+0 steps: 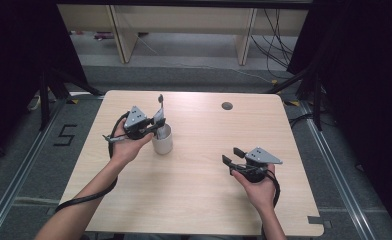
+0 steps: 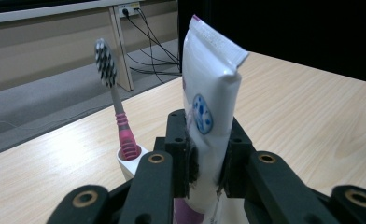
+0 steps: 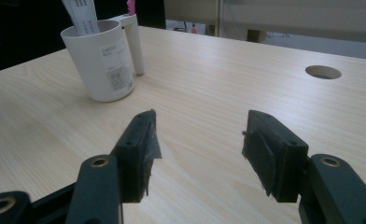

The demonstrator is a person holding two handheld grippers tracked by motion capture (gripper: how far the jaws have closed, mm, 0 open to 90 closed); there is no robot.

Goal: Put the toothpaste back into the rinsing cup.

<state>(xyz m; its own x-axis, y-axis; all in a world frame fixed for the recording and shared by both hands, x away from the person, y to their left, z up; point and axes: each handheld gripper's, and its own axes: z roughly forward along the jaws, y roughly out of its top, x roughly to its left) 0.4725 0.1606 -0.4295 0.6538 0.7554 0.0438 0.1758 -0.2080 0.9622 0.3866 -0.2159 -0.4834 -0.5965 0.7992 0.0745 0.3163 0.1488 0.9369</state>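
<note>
Left tongs (image 2: 208,161) clamped on a toothpaste tube (image 2: 210,100), pads pressing its lower body at centre of the left gripper view; tube upright, crimped end topmost, lower end dipping toward the white cup (image 1: 162,139) at left centre of the high view. Toothbrush (image 2: 116,109) already standing in the narrow holder joined to the cup, at left of the left gripper view, bristle head uppermost; that part apparently done. Tube partly inside the cup in the right gripper view, strip of it rising above the rim at upper left; seemingly near the end of placing, with only the setting down and letting go left; whether the tube's bottom touches the cup floor cannot be told.

Tube white and glossy, flat and wide at the crimp with a thin purple line there, rounder lower down; blue round emblem on the face toward the camera; purple showing low between the pads; slight denting where gripped, so likely soft and yielding. Cup plain white, cylindrical, small printed label on its side.

Right tongs (image 3: 199,144) spread wide with nothing between, hovering low over bare counter (image 1: 199,200) at lower right of the high view, well apart from the cup; round hole in the counter (image 1: 227,106) toward the upper right.
</note>
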